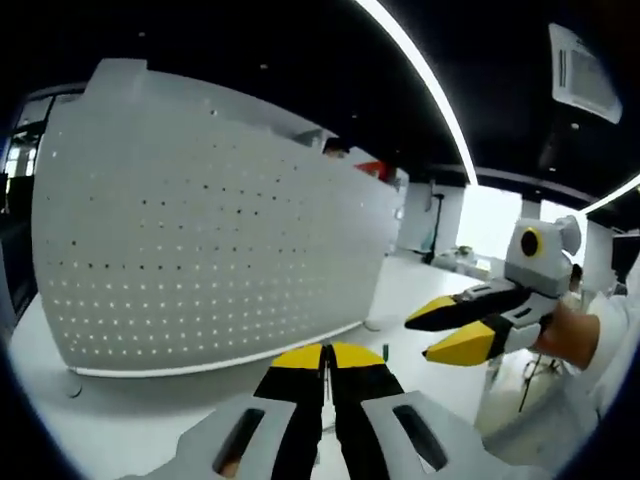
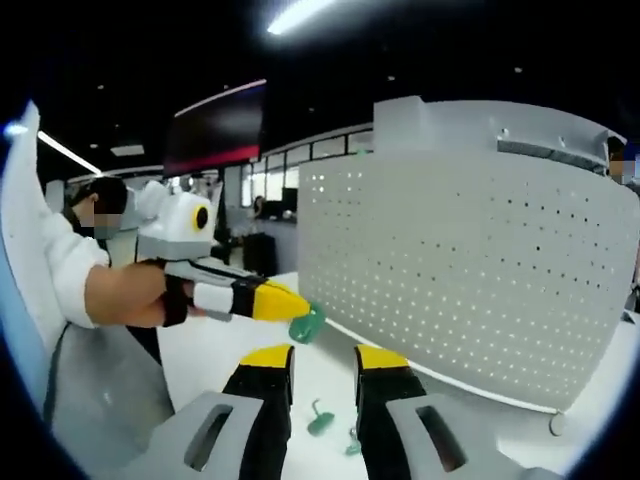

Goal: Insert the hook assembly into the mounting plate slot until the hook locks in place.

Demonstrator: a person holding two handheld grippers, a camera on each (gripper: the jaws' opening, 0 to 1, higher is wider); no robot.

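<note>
In your left gripper view, the big white perforated mounting plate (image 1: 200,230) stands upright on the white tabletop (image 1: 130,425), taking up the left and middle of the scene, its rows of small holes facing you. Your left gripper (image 1: 327,352) rises from the bottom edge just right of centre, its yellow-tipped jaws pressed together; a thin sliver of green shows just at the right side of the tips, too small to say what it is. Further right, your right gripper (image 1: 450,330) comes in from the side, held in your hand (image 1: 560,335), with its jaws apart and pointing toward the plate's right end.

In your right gripper view, your left hand (image 2: 130,295) and white sleeve (image 2: 60,270) sit at the left, holding the left gripper (image 2: 285,305) out toward the plate. Its jaws are clamped on a translucent green hook (image 2: 306,323), which hangs at the tips, close to the lower left edge of the plate but apart from it. Below, your right gripper (image 2: 322,362) shows its jaws spread wide with nothing between them. Through that gap, two more green hook pieces (image 2: 322,420) lie on the tabletop (image 2: 470,410). To the right, the mounting plate (image 2: 470,270) stands upright on its base.
</note>
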